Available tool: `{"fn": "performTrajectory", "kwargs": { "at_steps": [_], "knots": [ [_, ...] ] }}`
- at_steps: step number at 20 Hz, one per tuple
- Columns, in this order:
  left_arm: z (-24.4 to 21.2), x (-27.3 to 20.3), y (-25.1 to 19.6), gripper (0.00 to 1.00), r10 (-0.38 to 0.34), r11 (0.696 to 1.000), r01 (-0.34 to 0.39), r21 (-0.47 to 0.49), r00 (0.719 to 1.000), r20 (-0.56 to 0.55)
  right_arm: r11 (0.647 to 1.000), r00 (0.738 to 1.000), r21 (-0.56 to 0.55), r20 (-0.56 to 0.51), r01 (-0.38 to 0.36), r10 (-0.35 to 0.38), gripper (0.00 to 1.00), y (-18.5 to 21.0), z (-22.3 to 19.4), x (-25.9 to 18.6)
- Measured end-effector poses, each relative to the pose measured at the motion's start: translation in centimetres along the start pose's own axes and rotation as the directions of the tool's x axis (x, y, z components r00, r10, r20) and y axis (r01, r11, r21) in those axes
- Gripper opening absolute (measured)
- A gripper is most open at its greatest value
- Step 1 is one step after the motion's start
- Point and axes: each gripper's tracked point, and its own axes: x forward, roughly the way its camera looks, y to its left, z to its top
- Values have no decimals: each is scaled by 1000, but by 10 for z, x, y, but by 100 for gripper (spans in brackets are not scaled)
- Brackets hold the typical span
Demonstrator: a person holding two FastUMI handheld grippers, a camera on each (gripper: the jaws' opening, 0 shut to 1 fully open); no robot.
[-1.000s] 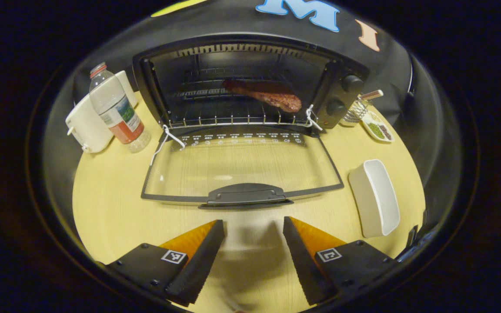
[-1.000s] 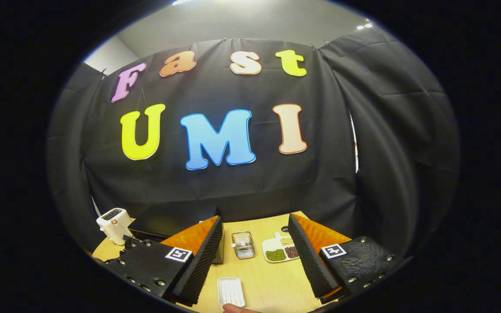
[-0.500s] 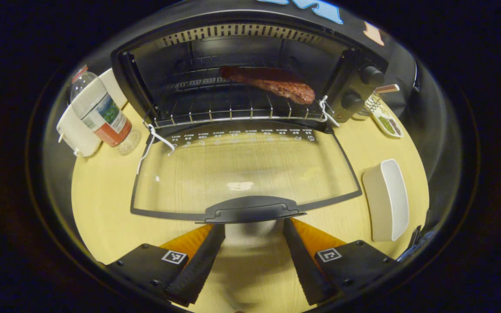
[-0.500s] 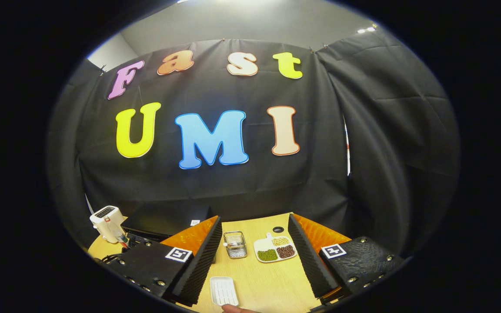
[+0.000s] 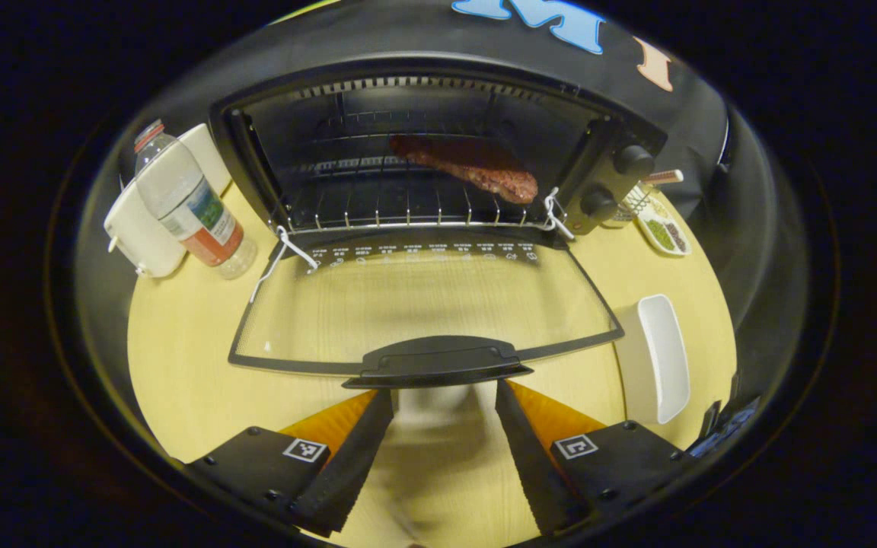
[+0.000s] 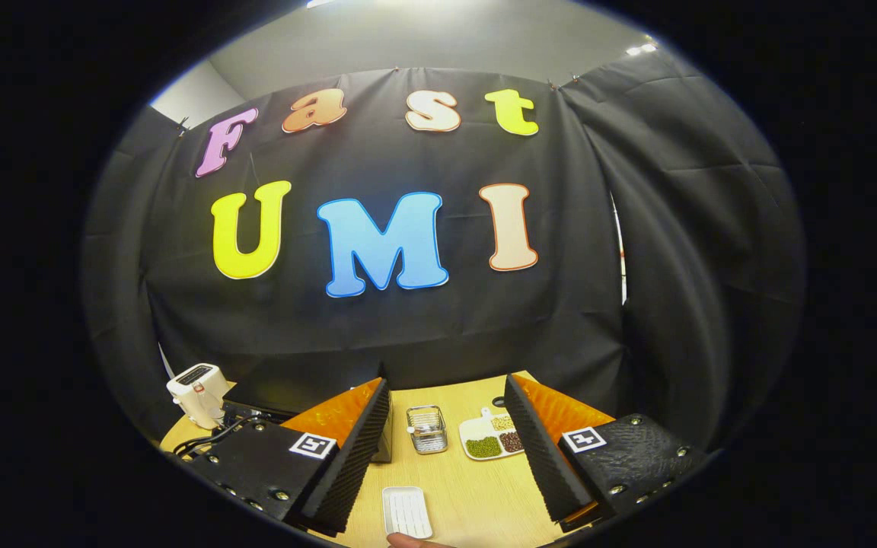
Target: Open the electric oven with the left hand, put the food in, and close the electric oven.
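The black electric oven stands open in the left gripper view, its glass door folded down toward me over the table. A brown piece of meat lies on the wire rack inside, toward the right. My left gripper is open, its fingertips just under the front edge of the door handle, with nothing between them. My right gripper is open and empty, held high and facing the booth wall, with the oven's top low on the left.
A water bottle and a white appliance stand left of the oven. A white dish lies right of the door, and a plate of beans sits behind it. A metal grater stands by the oven's right side.
My left gripper moved forward until its fingertips reached the door handle, and it stays there. The right gripper only swayed slightly. Both stay open.
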Motion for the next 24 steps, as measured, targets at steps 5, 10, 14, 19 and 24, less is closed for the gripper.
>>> {"fn": "performTrajectory", "kwargs": {
  "at_steps": [5, 10, 14, 19, 24],
  "knots": [
    [10, -20, -3, 93, 7, 1000, -8, 23, 998, 56, 1000, 1000, 11, 7, -26, 26, 93, 7, 1, 1],
    [20, -34, -5, 93, 5, 999, -9, 39, 995, 102, 999, 999, 14, 12, -43, 43, 93, 11, 3, 1],
    [32, -40, 1, 93, 45, 994, -58, 90, 989, 143, 999, 999, 9, 22, -47, 47, 93, 9, 5, -2],
    [57, -59, -3, 93, 54, 994, -73, 81, 975, 217, 999, 999, 13, 21, -39, 39, 92, 0, 4, -3],
    [100, -118, -29, 95, 44, 994, -83, 68, 896, 442, 998, 998, -3, 29, -60, 60, 93, -7, 9, -1]
  ]
}}
